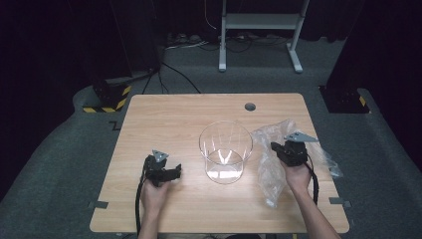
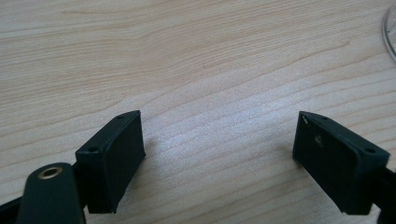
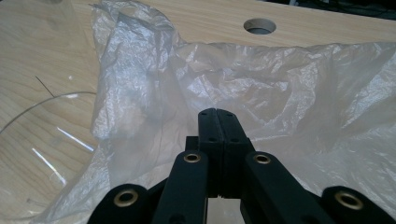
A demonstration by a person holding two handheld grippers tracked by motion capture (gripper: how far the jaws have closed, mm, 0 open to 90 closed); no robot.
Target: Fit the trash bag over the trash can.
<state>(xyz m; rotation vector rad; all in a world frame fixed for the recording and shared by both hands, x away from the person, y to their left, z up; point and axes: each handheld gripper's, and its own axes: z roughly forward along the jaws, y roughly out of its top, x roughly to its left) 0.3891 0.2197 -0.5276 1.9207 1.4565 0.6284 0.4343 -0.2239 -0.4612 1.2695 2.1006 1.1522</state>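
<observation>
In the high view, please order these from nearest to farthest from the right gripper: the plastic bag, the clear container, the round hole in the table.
1. Plastic bag: at the right gripper itself.
2. Clear container: to its left, table centre.
3. Round hole: at the far edge.

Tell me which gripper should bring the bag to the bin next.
Right. The right gripper has its jaws shut, seemingly pinching the bag, right beside the clear bin. The left gripper stands open over bare table on the bin's other side, better placed to steady it.
</observation>
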